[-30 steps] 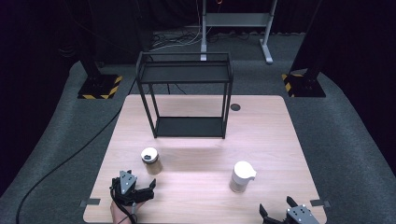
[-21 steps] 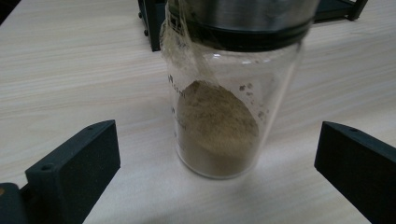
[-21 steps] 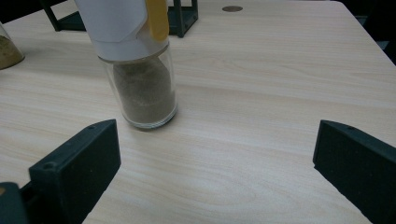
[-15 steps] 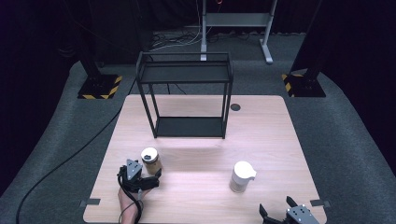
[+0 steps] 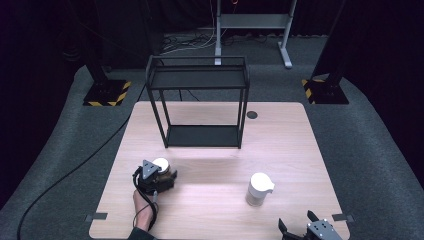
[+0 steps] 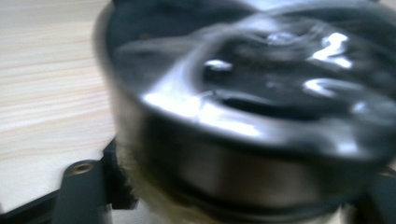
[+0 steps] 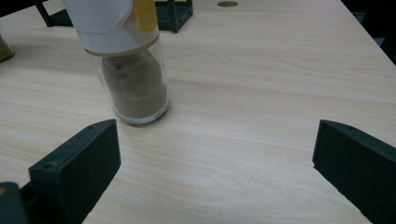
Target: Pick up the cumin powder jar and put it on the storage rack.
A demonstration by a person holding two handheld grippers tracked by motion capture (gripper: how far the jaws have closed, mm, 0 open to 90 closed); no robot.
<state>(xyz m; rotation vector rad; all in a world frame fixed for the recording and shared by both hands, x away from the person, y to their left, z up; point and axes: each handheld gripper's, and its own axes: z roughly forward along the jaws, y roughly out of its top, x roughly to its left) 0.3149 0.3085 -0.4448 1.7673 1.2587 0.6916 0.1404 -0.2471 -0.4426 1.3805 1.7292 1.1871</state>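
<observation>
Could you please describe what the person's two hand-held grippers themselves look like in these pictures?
Both are black. The left hand-held gripper carries a grey three-cornered plate on top and trails a black cable along the forearm. The right hand-held gripper has two blocky matte black jaws, one with a small round hole.

The left gripper (image 5: 161,176) is moving forward across the table (image 5: 290,150) — its jaws are now sitting around the small jar (image 5: 162,166) — closing the earlier gap.
</observation>
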